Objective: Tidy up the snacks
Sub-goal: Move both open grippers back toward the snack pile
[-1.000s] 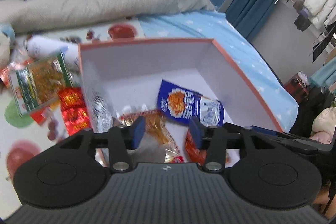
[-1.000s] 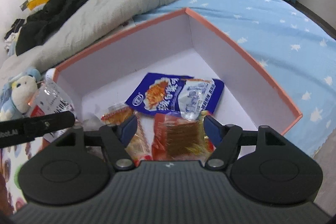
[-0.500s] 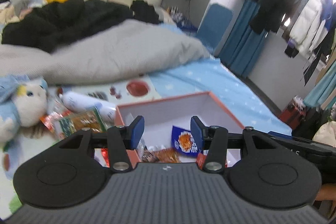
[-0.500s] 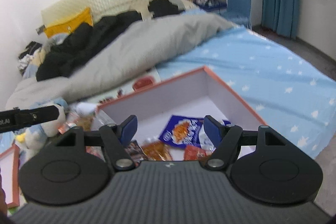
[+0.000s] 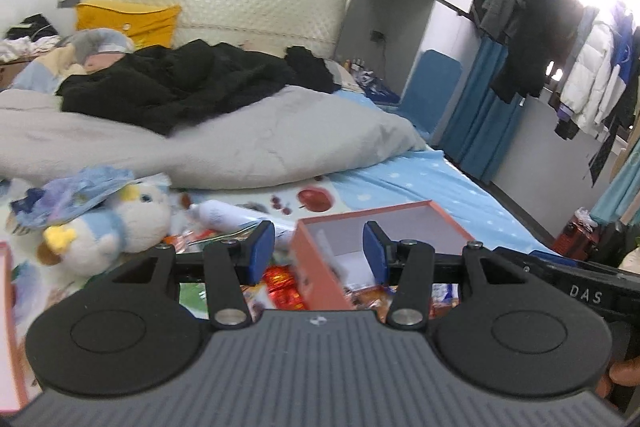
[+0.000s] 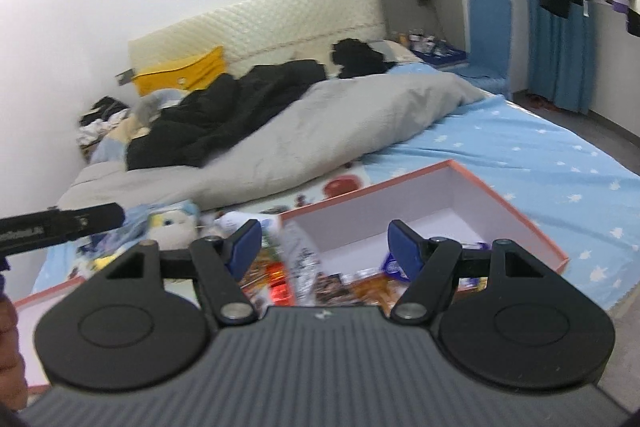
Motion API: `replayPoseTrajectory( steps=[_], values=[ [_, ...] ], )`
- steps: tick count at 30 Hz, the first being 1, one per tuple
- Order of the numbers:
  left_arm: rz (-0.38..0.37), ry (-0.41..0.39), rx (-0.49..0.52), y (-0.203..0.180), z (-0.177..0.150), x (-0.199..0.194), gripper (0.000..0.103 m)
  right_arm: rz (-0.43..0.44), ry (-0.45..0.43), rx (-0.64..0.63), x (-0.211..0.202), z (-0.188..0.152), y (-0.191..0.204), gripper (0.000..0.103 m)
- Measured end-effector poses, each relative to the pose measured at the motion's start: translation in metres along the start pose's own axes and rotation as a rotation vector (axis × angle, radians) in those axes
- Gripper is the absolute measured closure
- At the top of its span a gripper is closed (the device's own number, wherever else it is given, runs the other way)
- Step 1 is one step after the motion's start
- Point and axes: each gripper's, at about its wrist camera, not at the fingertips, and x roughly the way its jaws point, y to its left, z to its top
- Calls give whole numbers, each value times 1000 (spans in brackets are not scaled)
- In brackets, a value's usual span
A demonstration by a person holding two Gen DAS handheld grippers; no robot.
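The box (image 6: 516, 215) is salmon-orange outside and white inside; the snack packets (image 6: 360, 283) in its near end are orange, red, dark and blue-and-white. Beside it lie red foil packets (image 5: 284, 287) and a white tube (image 5: 232, 215). The bed sheet (image 6: 540, 155) is light blue with small white stars; a mat (image 5: 316, 199) on it is pale with red fruit prints. The duvet (image 6: 340, 131) is plain grey, the clothing (image 5: 180, 87) heaped on it black. The plush toy (image 5: 108, 231) is white and pale blue with yellow parts. The headboard (image 6: 280, 19) is cream and quilted, the cushion (image 5: 128, 19) against it yellow. The curtains (image 6: 560, 63) are blue. Both grippers are black with blue pads (image 5: 260, 251).
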Motion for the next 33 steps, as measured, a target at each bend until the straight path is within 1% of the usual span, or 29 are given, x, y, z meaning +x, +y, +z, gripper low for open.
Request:
replayPoseTrajectory(
  steps=[9,14,22,25,28,29,30,33],
  values=[
    [43,15,-61,33,-42,-32,47,59,37,-65,-3,-42,43,31],
    [47,42,-100,43,-66,-34,47,70,55,-123,-4,-64,60,31],
    [41,87,-148,58,-97,-19,47,41,86,-224,2,-97,80,32],
    [42,101,-171,68,-105,-11,47,33,104,-248,7,-108,86,35],
    [39,119,-203,81,-112,0,47,24,126,-258,18,-115,89,36],
    [40,126,-211,85,-113,4,47,21,131,-263,21,-117,91,37],
    [44,136,-219,89,-116,10,47,17,138,-269,27,-118,92,40],
    [48,160,-240,104,-121,28,47,13,157,-280,43,-123,98,42]
  ],
)
